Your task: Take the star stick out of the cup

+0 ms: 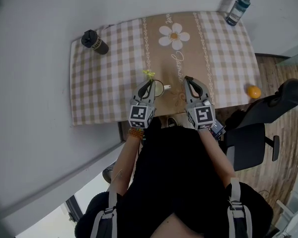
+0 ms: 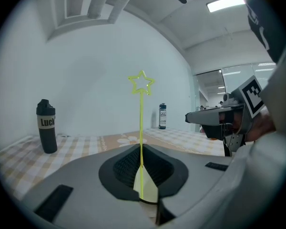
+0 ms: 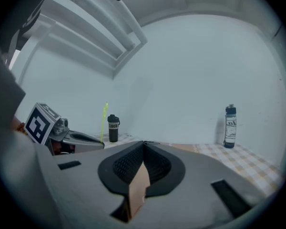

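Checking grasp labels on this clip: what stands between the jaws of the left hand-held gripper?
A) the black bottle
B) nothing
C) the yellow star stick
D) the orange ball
C: in the left gripper view, the yellow star stick rises upright from between the closed jaws of the left hand-held gripper.

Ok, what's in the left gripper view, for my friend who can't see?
The left gripper is shut on a thin yellow-green plastic star stick standing upright. A black bottle stands further back on the checked tablecloth.
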A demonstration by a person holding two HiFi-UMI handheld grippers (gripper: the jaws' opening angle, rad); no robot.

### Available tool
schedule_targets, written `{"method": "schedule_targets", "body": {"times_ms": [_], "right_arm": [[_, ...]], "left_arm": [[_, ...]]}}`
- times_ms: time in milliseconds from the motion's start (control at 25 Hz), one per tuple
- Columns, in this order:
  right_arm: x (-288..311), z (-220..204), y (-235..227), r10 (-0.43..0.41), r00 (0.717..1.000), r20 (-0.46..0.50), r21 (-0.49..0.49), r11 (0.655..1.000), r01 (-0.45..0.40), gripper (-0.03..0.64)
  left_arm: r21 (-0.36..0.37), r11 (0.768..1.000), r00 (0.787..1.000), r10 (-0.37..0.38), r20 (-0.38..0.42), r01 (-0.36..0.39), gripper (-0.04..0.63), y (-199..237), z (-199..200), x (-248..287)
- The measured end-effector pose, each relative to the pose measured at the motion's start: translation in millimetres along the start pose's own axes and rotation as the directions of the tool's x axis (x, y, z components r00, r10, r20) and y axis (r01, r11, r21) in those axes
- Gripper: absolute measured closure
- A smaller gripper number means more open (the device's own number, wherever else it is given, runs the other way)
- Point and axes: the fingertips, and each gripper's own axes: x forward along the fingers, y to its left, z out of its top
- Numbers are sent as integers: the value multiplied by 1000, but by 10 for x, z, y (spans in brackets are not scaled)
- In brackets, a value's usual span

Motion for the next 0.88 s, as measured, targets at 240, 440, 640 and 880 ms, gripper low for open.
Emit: {"method": "schedule_targets", "body": {"times_ms": [240, 440, 640, 880], "right_arm": [[-3, 12, 70, 15, 1000, 0, -6, 1000, -15, 612], [10, 41, 138, 31, 999, 8, -12, 999, -31, 612], [17, 128, 229, 52, 998, 26, -16, 999, -52, 612], [5, 396, 385, 92, 993, 76, -14, 996, -91, 612]], "left_arm": [[-12, 1000, 1000, 10, 20, -10, 578, 26, 76, -97], [-20, 1000, 999, 18, 51, -17, 578, 42, 221, -198], [-19, 999, 996, 29, 84, -28, 578, 58, 391, -332], [-29, 998, 990, 59, 130, -55, 578, 91, 598, -526]]}}
